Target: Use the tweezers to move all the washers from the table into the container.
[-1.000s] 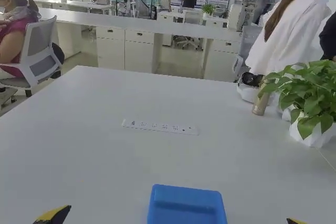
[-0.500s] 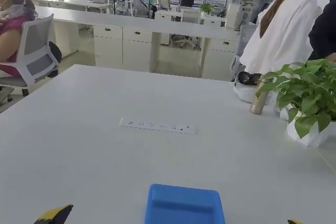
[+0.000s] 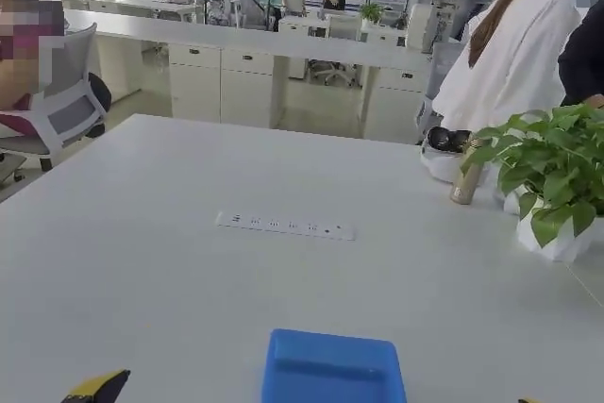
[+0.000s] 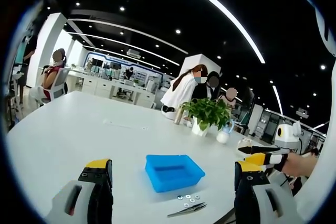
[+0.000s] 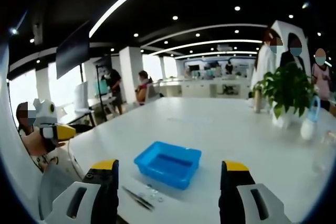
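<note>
Left gripper [image 4: 173,164] and right gripper [image 5: 169,165] with jaws spread, empty. Low between the jaws, tweezers [image 4: 186,210]: likely thin, stiff, slippery; best pinched mid-length, beside light washers [image 4: 189,198].

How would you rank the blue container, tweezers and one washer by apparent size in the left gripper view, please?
1. blue container
2. tweezers, long but thin
3. washer, tiny
They lie close together, so nearness barely matters.

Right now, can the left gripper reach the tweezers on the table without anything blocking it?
Probably yes. The left gripper has its jaws wide open, and the tweezers lie on bare table between them, ahead of it. The washers and the blue container sit beyond, not in the way.
</note>
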`<state>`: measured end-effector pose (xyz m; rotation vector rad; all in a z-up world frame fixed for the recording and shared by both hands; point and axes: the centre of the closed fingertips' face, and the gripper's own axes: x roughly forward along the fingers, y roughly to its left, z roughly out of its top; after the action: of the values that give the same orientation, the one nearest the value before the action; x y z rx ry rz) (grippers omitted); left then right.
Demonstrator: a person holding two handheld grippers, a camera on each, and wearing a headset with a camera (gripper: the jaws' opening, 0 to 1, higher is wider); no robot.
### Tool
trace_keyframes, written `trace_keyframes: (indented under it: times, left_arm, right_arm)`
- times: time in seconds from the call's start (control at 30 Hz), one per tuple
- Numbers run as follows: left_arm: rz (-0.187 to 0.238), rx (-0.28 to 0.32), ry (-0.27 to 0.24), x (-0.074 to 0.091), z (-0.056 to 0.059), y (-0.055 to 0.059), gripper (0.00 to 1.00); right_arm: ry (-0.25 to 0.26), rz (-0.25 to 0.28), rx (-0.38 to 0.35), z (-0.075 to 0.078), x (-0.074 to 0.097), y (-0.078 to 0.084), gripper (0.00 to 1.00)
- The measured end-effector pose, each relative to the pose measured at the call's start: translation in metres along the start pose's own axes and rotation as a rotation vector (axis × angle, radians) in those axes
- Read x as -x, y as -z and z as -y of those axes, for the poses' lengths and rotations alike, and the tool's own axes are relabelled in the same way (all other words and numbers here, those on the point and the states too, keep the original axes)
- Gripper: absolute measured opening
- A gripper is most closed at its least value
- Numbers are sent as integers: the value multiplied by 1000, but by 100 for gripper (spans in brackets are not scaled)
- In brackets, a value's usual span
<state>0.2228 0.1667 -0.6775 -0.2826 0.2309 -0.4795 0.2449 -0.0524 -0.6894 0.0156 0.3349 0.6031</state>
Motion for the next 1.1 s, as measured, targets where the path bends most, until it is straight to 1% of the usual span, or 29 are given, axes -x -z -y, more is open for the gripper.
trace_keyframes:
  times: [0.13,0.2,0.27,0.3,0.33,0.37,0.4,0.43,0.47,0.5,0.53,0.57,0.63,0.73,0.77,0.8,0.83,0.87,0.9,0.93,0.97,1.03,1.07,1.1]
  left_arm:
    - [-9,-3,-2,0,-2,3,99]
    - [-31,-8,3,-2,-2,7,99]
    - [-72,-19,12,-4,-2,15,99]
    - [-86,-27,17,-5,-1,18,99]
    - [-117,-41,20,-6,-1,24,99]
    - [-132,-46,22,-7,0,26,99]
    - [-164,-65,37,-8,2,31,99]
    - [-177,-77,46,-10,3,34,99]
    - [-204,-87,59,-11,5,38,98]
    - [-224,-92,70,-12,6,41,94]
    - [-256,-99,93,-12,8,46,90]
    - [-270,-101,104,-13,10,49,87]
    - [-303,-92,119,-16,11,56,88]
    - [-356,-84,158,-18,14,66,83]
    - [-375,-84,168,-20,15,69,83]
    - [-385,-89,181,-21,16,72,84]
    - [-422,-88,218,-20,20,78,85]
    - [-444,-78,239,-20,22,81,85]
    - [-484,-57,272,-20,25,88,85]
    - [-488,-59,275,-21,24,89,84]
    - [-482,-66,273,-23,22,88,82]
    - [-502,-55,287,-23,22,91,80]
    - [-525,-41,300,-22,23,94,80]
    - [-537,-34,318,-22,25,97,80]
  right_arm:
    - [5,-5,5,3,-1,0,78]
    - [-15,-27,44,-1,-4,3,82]
    - [-12,-88,120,-2,-6,11,84]
    - [-27,-128,170,-5,-8,17,83]
    - [-37,-145,189,-8,-11,20,81]
    - [-51,-162,199,-12,-14,24,78]
    - [-63,-163,187,-14,-17,27,77]
    - [-69,-168,177,-14,-20,32,77]
    - [-78,-175,168,-16,-23,34,77]
    - [-86,-178,167,-18,-25,34,75]
    - [-100,-182,162,-22,-27,35,73]
    - [-110,-183,160,-24,-28,36,70]
    - [-124,-184,159,-27,-31,36,67]
    - [-133,-190,164,-29,-33,36,63]
    - [-136,-196,165,-30,-33,37,62]
    - [-136,-198,165,-30,-33,37,61]
    - [-137,-203,164,-29,-33,39,60]
    - [-135,-208,162,-29,-32,40,60]
    - [-134,-210,162,-28,-32,41,58]
    - [-134,-212,161,-28,-31,42,58]
    - [-135,-217,158,-28,-30,45,57]
    - [-134,-225,155,-29,-27,47,57]
    - [-133,-230,152,-28,-26,48,57]
    - [-131,-236,148,-27,-24,51,57]
